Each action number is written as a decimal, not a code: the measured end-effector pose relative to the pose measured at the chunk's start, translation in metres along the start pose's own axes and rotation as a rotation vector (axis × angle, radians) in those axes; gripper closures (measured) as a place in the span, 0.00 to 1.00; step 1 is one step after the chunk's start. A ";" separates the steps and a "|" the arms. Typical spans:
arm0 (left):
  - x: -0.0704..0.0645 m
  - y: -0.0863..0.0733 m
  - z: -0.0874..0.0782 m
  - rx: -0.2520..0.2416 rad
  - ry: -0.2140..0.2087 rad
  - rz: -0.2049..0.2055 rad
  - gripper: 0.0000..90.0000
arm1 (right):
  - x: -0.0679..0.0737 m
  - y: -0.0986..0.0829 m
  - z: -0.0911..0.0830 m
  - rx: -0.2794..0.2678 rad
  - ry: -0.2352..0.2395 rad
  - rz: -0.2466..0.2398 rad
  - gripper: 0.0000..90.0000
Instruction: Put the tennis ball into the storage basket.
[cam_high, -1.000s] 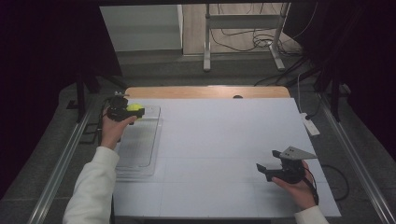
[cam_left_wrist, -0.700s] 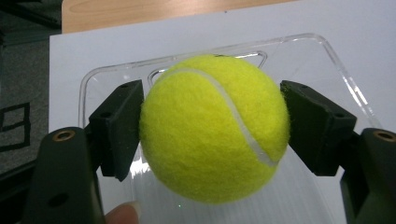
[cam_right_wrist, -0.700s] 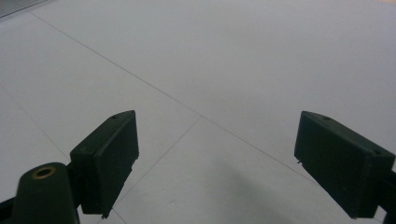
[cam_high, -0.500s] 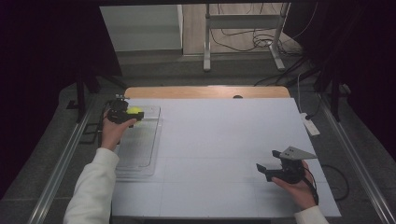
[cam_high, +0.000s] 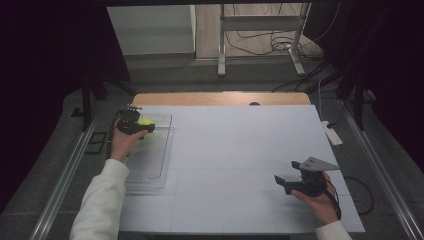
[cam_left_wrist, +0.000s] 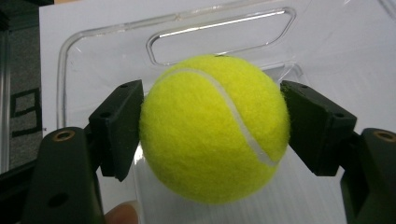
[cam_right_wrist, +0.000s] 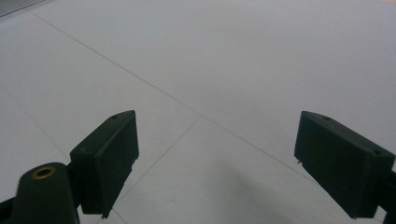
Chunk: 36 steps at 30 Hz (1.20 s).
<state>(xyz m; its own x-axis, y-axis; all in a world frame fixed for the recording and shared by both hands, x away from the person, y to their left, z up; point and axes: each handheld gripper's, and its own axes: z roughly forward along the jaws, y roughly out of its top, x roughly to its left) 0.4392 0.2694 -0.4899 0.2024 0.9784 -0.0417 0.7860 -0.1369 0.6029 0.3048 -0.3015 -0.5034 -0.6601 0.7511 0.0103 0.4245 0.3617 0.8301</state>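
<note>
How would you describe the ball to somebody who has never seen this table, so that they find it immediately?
Start at the white table and go to its far left corner, where a clear plastic tray lies. Above the tray's far end, the left gripper holds the tennis ball between its black jaws. It is the only bright yellow thing there.

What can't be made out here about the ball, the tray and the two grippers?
- Underside of the tennis ball: in the left gripper view its own bulk hides whether it touches the clear tray.
- Tray's near end: cut off by the bottom edge there.
- Left gripper: in the high view too small to show how its jaws stand.
- Right gripper: its body is cut off at the bottom of its view.
</note>
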 end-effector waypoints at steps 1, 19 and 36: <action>-0.001 -0.001 0.003 0.011 0.006 0.004 0.29 | 0.000 0.000 0.000 0.001 0.000 0.000 0.16; -0.005 -0.002 0.014 0.067 0.031 0.040 0.29 | 0.000 0.000 0.000 0.006 0.000 0.000 0.16; -0.005 -0.002 0.010 0.028 0.004 0.024 0.18 | 0.000 0.000 0.001 0.005 0.002 0.000 0.16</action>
<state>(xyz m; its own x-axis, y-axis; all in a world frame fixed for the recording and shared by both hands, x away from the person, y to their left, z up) 0.4426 0.2632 -0.4984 0.2192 0.9754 -0.0243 0.7968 -0.1646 0.5814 0.3052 -0.3014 -0.5042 -0.6612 0.7501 0.0114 0.4276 0.3643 0.8273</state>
